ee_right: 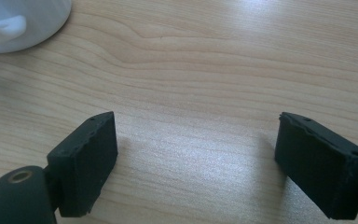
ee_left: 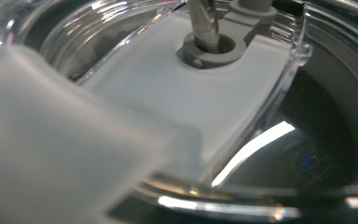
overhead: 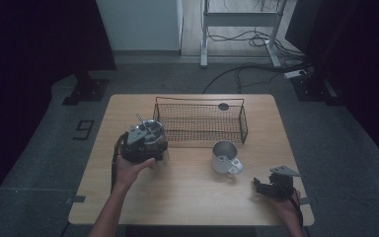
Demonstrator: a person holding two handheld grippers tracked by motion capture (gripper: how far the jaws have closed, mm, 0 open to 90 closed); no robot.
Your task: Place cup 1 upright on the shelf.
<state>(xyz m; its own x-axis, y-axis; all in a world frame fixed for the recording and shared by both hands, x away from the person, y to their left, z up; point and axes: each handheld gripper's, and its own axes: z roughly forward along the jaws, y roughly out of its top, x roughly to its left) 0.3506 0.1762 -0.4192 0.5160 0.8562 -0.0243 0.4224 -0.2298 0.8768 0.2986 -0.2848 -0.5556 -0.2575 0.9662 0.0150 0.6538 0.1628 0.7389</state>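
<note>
1. Left gripper (overhead: 145, 140), held in the person's left hand (overhead: 131, 168), is hovering over the table's left half, just in front of the wire basket's left end. A round, clear object with a thin rod sticking up from it is sitting right under or against the gripper; whether it is being held cannot be told from above.

2. Left gripper view is pressing close on that object: a clear plastic lid (ee_left: 186, 93) with a grey hub (ee_left: 212, 49) and a metal shaft (ee_left: 203, 21) passing through it, above a dark, glossy bowl. The jaws are not visible here, so whether they are apart or clamped cannot be told. Such closeness suggests the lid is being grasped or seated.

3. Wire basket (overhead: 200, 121) is standing at the table's far middle, apparently empty except for a dark round spot at its back rim.

4. Metal mug (overhead: 225, 157) is standing upright just in front of the basket's right part, handle toward the person.

5. Right gripper (overhead: 271, 187) is resting low near the table's (overhead: 187, 192) right front corner, well apart from the mug. Its jaws are standing wide apart over bare wood, probably parked while the left hand is working.
</note>
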